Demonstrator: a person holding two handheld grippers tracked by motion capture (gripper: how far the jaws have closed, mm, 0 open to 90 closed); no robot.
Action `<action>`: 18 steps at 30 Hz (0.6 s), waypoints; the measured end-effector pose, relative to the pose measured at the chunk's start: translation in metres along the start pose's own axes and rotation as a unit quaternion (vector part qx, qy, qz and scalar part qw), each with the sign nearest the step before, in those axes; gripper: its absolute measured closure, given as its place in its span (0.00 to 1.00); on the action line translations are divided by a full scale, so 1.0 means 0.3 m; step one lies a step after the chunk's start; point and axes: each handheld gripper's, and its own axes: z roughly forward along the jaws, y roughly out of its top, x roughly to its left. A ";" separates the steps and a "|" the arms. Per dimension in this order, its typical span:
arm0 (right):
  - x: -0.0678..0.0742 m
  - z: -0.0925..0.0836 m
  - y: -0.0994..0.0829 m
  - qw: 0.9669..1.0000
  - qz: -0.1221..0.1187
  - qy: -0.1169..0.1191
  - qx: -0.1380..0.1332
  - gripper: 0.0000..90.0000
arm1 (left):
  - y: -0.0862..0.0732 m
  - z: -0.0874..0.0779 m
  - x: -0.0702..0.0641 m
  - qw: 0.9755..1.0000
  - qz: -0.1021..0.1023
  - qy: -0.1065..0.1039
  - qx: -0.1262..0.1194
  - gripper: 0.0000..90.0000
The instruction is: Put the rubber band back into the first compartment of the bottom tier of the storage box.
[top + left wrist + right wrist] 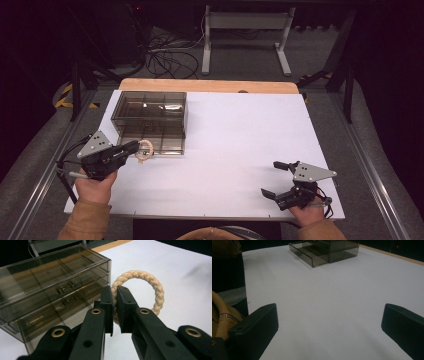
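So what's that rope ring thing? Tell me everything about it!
The rope ring is a closed loop of thick braided cord, pale beige, cotton by its look. The left gripper pinches its near side between shut black jaws and holds it upright, so you can see through the hole. It sits just in front of the smoky clear drawer box, near the box's corner. Whether its bottom touches the white table cannot be told.

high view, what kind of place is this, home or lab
Most likely a lab or recording workspace: a white table in a dark room, loose cables on the floor behind it, and a hand-held gripper in each hand.
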 end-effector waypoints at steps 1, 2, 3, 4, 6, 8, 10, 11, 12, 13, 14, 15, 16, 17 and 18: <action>0.000 0.000 0.000 1.000 0.000 0.000 0.000 0.02 | 0.002 0.000 0.003 1.000 -0.002 0.002 0.000 0.93; 0.000 0.000 0.000 1.000 0.000 0.000 0.000 0.02 | 0.004 0.001 0.007 1.000 -0.003 0.002 -0.001 0.93; 0.000 0.000 0.000 1.000 0.000 0.000 0.000 0.02 | 0.006 0.000 0.010 1.000 -0.005 0.003 -0.002 0.93; 0.000 0.000 0.000 1.000 0.000 0.000 0.000 0.02 | 0.008 0.000 0.015 1.000 -0.005 0.006 -0.004 0.93; 0.000 0.000 0.000 1.000 0.000 0.000 0.000 0.02 | 0.011 0.000 0.023 1.000 -0.007 0.008 -0.003 0.93; 0.000 0.000 0.000 1.000 0.000 0.000 0.000 0.02 | 0.014 0.000 0.030 1.000 -0.010 0.013 -0.002 0.93; 0.000 0.001 0.000 1.000 -0.001 0.000 0.000 0.02 | 0.017 0.000 0.038 1.000 -0.009 0.018 0.000 0.93; 0.000 0.001 0.000 1.000 -0.001 0.000 0.000 0.02 | 0.017 0.002 0.040 1.000 -0.010 0.020 -0.001 0.93; 0.000 0.001 0.000 1.000 -0.001 0.000 0.000 0.02 | 0.018 0.002 0.043 1.000 -0.009 0.021 0.001 0.93; 0.000 0.001 0.000 1.000 -0.001 0.000 0.000 0.02 | 0.020 0.002 0.046 1.000 -0.009 0.024 0.003 0.93; 0.000 0.000 0.000 1.000 -0.001 0.000 0.000 0.02 | 0.022 0.002 0.049 1.000 -0.006 0.030 0.007 0.93; 0.000 0.000 0.000 1.000 0.000 0.000 0.000 0.02 | 0.025 -0.001 0.052 0.999 -0.003 0.035 0.009 0.93; 0.000 0.000 0.000 1.000 0.000 0.000 0.000 0.02 | 0.028 -0.004 0.056 0.999 0.000 0.040 0.011 0.93; 0.000 0.000 0.000 1.000 0.000 0.000 0.000 0.02 | 0.030 -0.008 0.060 0.999 0.000 0.043 0.012 0.93; 0.000 0.000 0.000 1.000 0.000 -0.001 0.000 0.02 | 0.031 -0.011 0.064 0.999 -0.002 0.044 0.010 0.93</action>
